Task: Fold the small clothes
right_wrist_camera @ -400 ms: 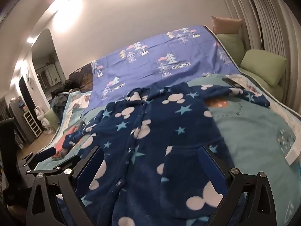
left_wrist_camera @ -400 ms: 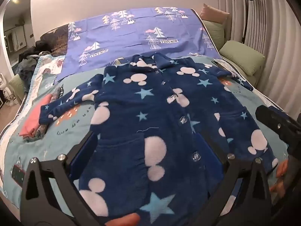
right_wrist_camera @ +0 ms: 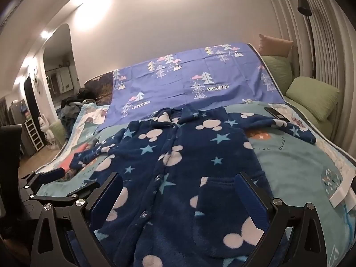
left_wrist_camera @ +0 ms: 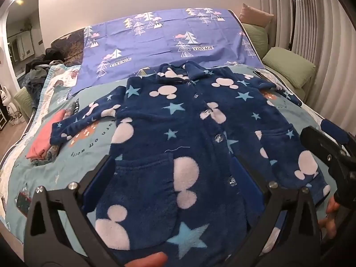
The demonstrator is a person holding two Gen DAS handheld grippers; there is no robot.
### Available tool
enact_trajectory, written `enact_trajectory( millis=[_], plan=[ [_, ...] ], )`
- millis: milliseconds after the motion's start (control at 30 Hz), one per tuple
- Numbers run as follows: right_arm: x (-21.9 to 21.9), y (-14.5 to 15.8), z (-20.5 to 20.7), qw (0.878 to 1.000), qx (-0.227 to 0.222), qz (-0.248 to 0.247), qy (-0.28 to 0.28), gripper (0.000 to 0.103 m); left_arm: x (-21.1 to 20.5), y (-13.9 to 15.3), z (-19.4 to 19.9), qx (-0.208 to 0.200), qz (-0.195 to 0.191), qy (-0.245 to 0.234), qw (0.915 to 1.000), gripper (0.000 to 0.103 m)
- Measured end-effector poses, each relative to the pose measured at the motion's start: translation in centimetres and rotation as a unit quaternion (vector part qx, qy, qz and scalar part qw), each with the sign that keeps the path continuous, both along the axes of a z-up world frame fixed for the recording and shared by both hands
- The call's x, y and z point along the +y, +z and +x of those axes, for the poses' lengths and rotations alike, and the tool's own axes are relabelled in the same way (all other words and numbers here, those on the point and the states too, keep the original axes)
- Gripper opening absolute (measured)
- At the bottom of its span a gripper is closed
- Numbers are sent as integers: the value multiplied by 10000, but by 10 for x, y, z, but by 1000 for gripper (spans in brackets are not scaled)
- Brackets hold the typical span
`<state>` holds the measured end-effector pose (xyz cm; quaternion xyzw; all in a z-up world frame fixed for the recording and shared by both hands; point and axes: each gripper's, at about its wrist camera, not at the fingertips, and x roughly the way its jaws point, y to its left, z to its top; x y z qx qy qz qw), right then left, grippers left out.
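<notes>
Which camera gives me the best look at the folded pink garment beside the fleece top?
Left wrist view: the folded pink garment lies in plain sight by the fleece top's sleeve cuff. In the right wrist view only a sliver shows, behind that sleeve.

left gripper (left_wrist_camera: 175,175) – fingers spread wide | right gripper (right_wrist_camera: 178,189) – fingers spread wide

A purple tree-print sheet (left_wrist_camera: 169,37) covers the far end of the bed (right_wrist_camera: 296,169). Green pillows (right_wrist_camera: 311,95) line its right edge. A pink folded cloth (left_wrist_camera: 44,138) lies near its left edge.
</notes>
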<state>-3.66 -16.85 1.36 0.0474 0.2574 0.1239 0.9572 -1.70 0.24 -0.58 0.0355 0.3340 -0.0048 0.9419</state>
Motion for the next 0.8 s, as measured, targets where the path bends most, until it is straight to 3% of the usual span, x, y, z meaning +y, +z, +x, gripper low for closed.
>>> enact_trajectory(
  millis=[233,600,800],
  plan=[
    [12,3,-9,9998,114,-78,-125,102,-1,-4,4,168,55,-25,9998,102],
    [7,-5,14,9970,737,19,-225,102,0,-9,6,214,157,41,9996,102],
    [12,0,16,9975,599,-223,-308,102,1,-10,7,191,233,96,9995,102]
  ],
)
